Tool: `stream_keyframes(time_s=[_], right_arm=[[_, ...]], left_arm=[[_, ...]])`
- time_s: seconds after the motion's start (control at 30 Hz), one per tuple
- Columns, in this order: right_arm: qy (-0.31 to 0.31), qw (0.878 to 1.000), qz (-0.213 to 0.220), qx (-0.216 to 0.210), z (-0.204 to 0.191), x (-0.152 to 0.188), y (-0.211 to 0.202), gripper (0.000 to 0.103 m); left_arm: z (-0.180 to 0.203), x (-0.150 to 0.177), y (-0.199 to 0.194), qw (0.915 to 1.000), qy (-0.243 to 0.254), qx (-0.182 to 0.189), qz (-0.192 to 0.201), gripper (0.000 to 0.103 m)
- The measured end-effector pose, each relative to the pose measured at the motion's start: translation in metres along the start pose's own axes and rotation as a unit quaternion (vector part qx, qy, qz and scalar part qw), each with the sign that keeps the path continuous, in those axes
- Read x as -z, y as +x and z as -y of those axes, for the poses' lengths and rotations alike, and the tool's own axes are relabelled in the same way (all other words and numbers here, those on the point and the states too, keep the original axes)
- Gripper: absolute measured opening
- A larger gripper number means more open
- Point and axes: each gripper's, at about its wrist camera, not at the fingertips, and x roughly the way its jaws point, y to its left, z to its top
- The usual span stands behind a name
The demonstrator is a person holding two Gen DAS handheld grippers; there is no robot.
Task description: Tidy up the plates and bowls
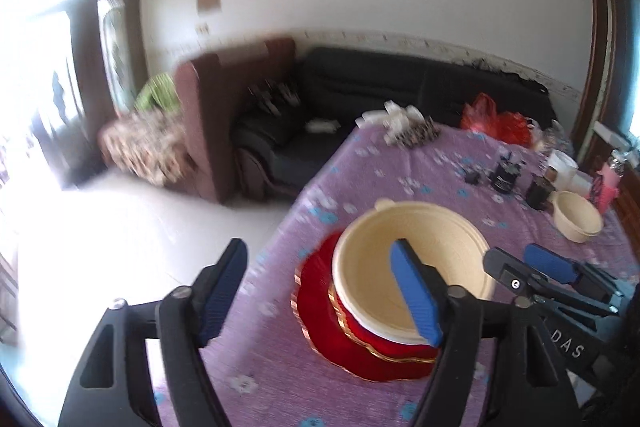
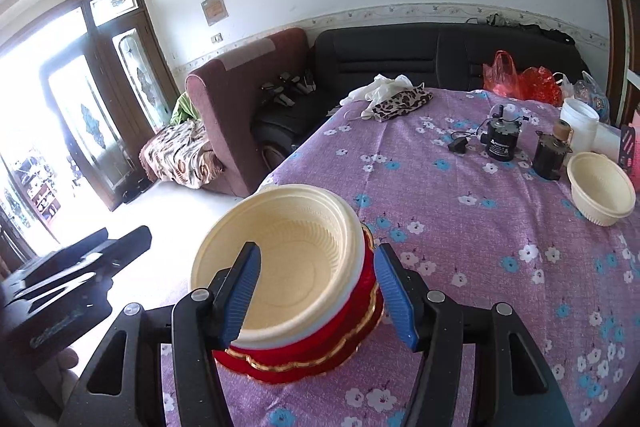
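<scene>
Left wrist: left gripper jaws wide, nothing held. Cream bowl sits atop red plates near the surface edge; 2nd cream bowl well apart at the far right.

Right wrist: right gripper jaws apart, straddling the stack w/o pressing. Bowl looks light, thin plastic, prob. flexes and slides, so take it by the rim; plates stiffer, grip at the scalloped edge.

My left gripper: black angular arms, silver pivot screws, ribbed blue pads. My right gripper: identical build; white lettering "DAS" marks its black body at lower right of the left wrist view.
</scene>
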Motion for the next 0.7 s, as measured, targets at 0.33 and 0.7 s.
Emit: stream_keyframes(time_s=[0.33, 0.7], right_arm=[[0.001, 1.0, 0.019, 0.003, 0.007, 0.019, -0.034, 0.071], [0.012, 0.999, 0.029, 0.005, 0.025, 0.031, -0.058, 0.075]], left_arm=[[0.029, 0.013, -0.05, 0.9955, 0.049, -0.041, 0.069, 0.096], [0.052, 0.022, -0.06, 0.9957, 0.07, -0.03, 0.054, 0.097]])
